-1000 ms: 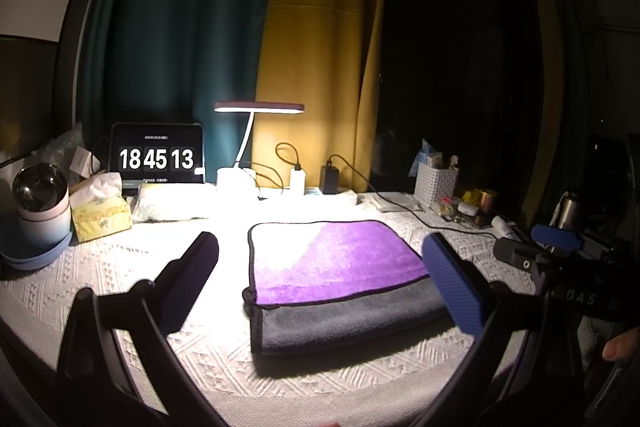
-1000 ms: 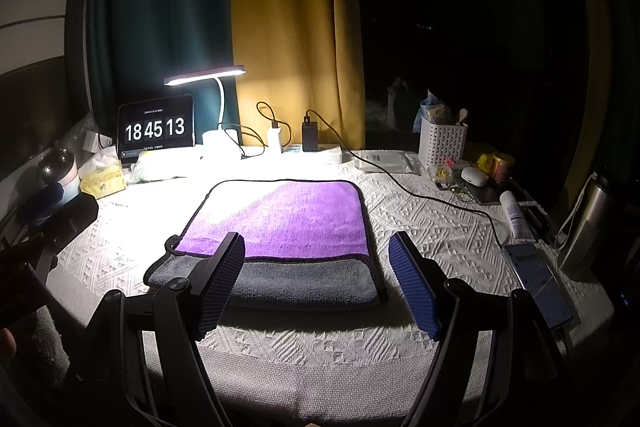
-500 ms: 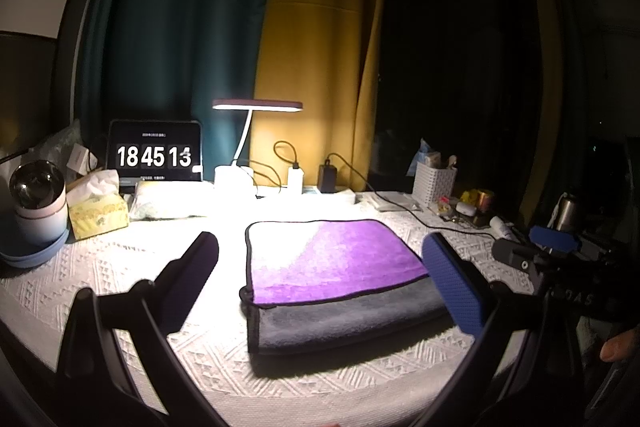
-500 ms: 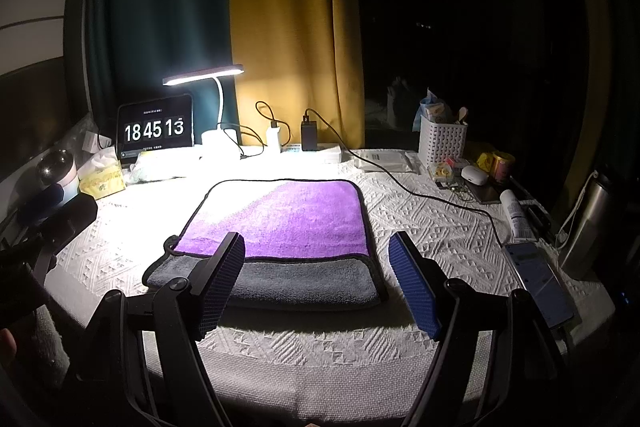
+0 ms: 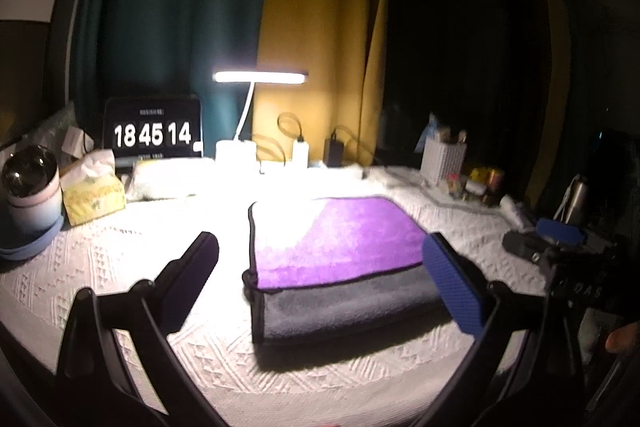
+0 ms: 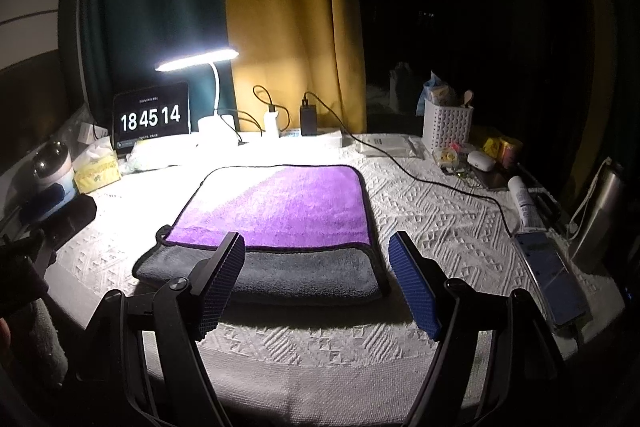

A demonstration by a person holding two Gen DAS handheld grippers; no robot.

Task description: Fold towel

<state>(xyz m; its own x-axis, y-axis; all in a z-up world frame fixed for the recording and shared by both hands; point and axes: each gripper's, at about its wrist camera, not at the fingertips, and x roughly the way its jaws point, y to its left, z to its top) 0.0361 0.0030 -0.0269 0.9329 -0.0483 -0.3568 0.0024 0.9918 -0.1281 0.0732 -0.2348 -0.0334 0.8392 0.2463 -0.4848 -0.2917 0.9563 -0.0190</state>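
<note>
A purple and grey towel (image 5: 340, 251) lies folded flat on the white textured tablecloth, purple layer on top of the grey one; it also shows in the right wrist view (image 6: 280, 215). My left gripper (image 5: 328, 275) is open and empty, held above the near left side of the towel. My right gripper (image 6: 318, 279) is open and empty, held above the towel's near edge. The right gripper's body (image 5: 560, 247) shows at the right of the left wrist view.
A lit desk lamp (image 6: 200, 61), a clock screen (image 6: 151, 118), chargers and a cable (image 6: 420, 179) line the back. A tissue box (image 5: 94, 197) and cup (image 5: 32, 187) stand left. A white basket (image 6: 447, 125), phone (image 6: 554, 277) and flask (image 6: 600, 215) are right.
The left wrist view has shifted slightly, with some blur; the towel sits a little further right in it. The clock reads one second later. The right gripper has not moved.
</note>
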